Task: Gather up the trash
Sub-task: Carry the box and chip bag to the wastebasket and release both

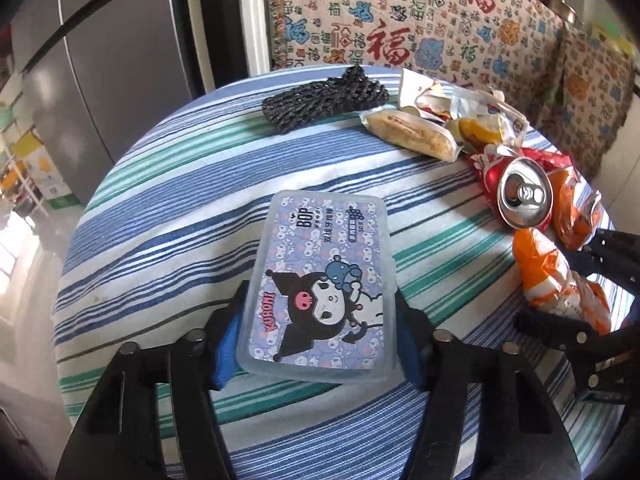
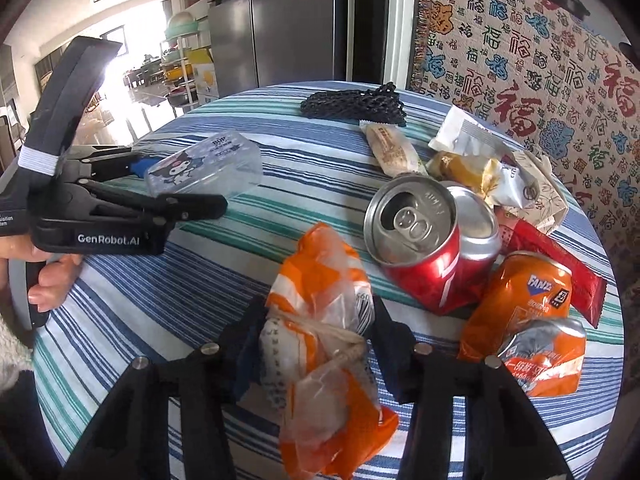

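Observation:
A clear plastic box [image 1: 316, 280] with a cartoon label sits between the blue-padded fingers of my left gripper [image 1: 320, 296], which is shut on its two long sides. The right wrist view shows that box [image 2: 204, 164] tilted and held above the striped tablecloth [image 2: 168, 280] by the left gripper [image 2: 184, 184]. My right gripper [image 2: 316, 316] is shut on a crumpled orange and clear plastic bag [image 2: 320, 280], pinched at its knotted middle. The left wrist view shows the same bag [image 1: 548, 276] at the right edge, in the right gripper [image 1: 568, 280].
On the round table lie a red can [image 2: 420, 248], a crushed orange can [image 2: 520, 308], a red wrapper [image 2: 560, 264], a wrapped bun [image 2: 392, 152], crumpled wrappers [image 2: 480, 148] and a black foam net [image 2: 352, 106]. A patterned cloth [image 2: 520, 60] hangs behind; a grey fridge [image 2: 280, 20] stands beyond.

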A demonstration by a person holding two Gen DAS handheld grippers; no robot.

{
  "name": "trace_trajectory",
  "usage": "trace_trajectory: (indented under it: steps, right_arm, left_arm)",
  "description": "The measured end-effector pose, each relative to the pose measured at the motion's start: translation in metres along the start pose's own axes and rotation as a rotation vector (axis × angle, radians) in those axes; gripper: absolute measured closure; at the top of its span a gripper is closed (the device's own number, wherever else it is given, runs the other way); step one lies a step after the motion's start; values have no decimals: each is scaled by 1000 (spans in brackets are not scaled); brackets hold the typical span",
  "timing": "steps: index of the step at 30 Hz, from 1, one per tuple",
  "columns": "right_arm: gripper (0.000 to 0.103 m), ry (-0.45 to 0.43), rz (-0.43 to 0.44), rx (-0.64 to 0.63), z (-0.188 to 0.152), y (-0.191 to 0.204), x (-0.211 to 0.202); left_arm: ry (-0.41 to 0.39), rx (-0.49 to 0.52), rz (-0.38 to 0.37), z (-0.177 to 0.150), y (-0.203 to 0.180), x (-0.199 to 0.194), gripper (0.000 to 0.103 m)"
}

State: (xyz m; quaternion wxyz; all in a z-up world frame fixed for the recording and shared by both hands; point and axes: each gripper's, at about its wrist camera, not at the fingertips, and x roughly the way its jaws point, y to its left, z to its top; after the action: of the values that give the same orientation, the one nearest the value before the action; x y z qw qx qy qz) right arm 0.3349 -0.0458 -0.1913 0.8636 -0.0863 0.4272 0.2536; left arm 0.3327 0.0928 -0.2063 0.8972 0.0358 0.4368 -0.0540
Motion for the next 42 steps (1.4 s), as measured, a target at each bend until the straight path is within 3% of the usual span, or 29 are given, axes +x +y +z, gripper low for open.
trace_trajectory:
  steps: [5, 11, 19, 30, 37, 42]
  right_arm:
    - [56, -13, 5, 31, -8, -2, -7]
    - [56, -80, 26, 52, -25, -14, -54]
    - [56, -150, -71, 127, -57, -59, -118]
    - [56, -176, -310, 348, -138, -168, -195]
    - [56, -155, -486, 496, -195, -232, -236]
    - [56, -106, -559, 594, -235, -271, -249]
  left_arm:
    - [-7, -12, 14, 0, -2, -2, 40]
    - [-43, -16, -34, 2, -18, -24, 40]
    - [-94, -2, -164, -4, -81, -61, 40]
    - [-166, 185, -389, 6, -248, -104, 40]
    - [-133, 339, -524, -3, -384, -93, 40]
    - [-100, 399, -572, -10, -452, -73, 40]
